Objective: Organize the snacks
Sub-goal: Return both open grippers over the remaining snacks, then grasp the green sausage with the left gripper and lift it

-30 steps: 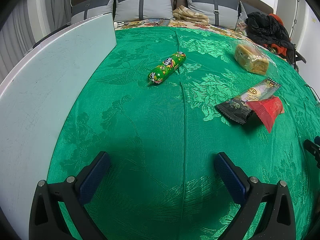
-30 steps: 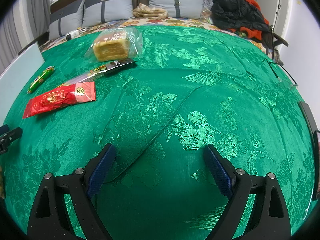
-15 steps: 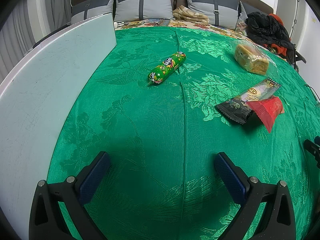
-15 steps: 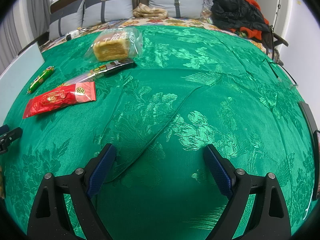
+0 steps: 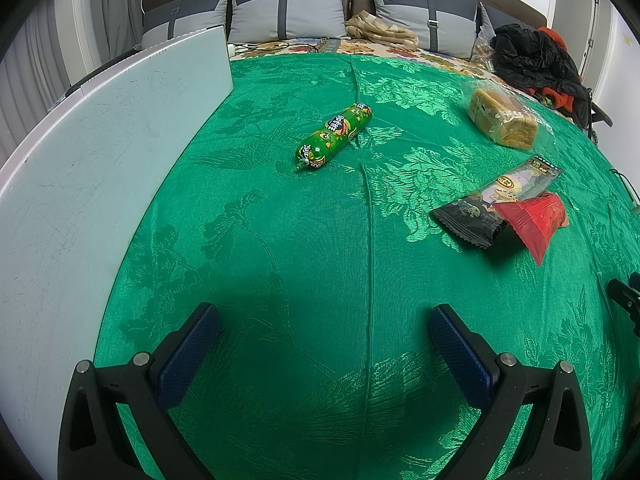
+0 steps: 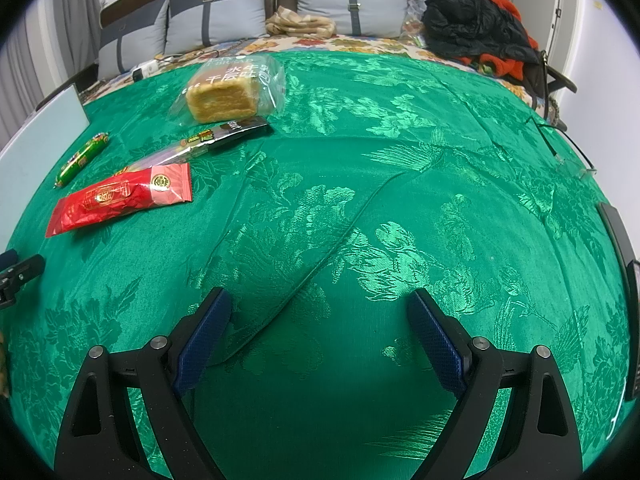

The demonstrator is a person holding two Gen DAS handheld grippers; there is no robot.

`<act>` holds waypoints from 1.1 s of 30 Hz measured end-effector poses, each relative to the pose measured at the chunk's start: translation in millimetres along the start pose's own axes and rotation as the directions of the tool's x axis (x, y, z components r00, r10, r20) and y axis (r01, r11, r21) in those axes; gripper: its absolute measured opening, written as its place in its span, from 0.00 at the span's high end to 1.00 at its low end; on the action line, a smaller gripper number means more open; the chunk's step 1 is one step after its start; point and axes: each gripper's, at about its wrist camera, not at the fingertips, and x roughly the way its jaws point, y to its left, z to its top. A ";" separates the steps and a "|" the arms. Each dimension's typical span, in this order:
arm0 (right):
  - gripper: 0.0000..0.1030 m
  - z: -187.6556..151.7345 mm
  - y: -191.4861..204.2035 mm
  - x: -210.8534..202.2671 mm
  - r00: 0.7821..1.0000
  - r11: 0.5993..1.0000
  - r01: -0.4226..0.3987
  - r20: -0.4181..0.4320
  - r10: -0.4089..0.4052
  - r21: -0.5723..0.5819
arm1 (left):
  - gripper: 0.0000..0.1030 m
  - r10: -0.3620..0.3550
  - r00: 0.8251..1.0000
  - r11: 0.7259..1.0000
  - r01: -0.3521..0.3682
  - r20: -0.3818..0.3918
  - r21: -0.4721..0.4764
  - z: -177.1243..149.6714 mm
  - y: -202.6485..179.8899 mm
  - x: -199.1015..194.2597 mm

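Left wrist view shows the green sausage snack (image 5: 334,136) lying alone on the green bedspread (image 5: 280,240), well ahead of the left gripper (image 5: 320,340), whose jaws stand wide apart over bare cloth. To its right, the bagged bread (image 5: 502,122) sits farthest back, and the black-ended wrapper (image 5: 480,204) lies touching the red packet (image 5: 536,220), which overlaps its end. Nothing has shifted over the last second: every snack sits where it was and both grippers hold the same pose. The right gripper (image 6: 318,334) is likewise spread and empty, with the snacks off to its left. By my reading, the sorting has not started; a first pick is still to be chosen. A white board (image 5: 100,160) flanks the bedspread's left edge.
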 end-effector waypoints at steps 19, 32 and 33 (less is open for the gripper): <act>0.11 0.1 0.7 0.3 1.000 1.000 0.001 0.000 -0.001 0.000 | 0.00 -0.001 0.998 0.998 0.005 -0.060 0.062 70.9 12.0 13.6; 0.10 -0.2 0.3 0.1 1.000 1.000 0.001 0.001 -0.001 0.001 | 0.77 -0.028 0.989 0.999 0.030 -0.144 0.015 140.3 1.2 78.3; 0.10 -0.3 0.3 0.2 1.000 1.000 0.001 0.000 -0.001 0.001 | 0.78 -0.042 0.989 0.999 0.042 -0.140 -0.004 138.1 3.4 76.4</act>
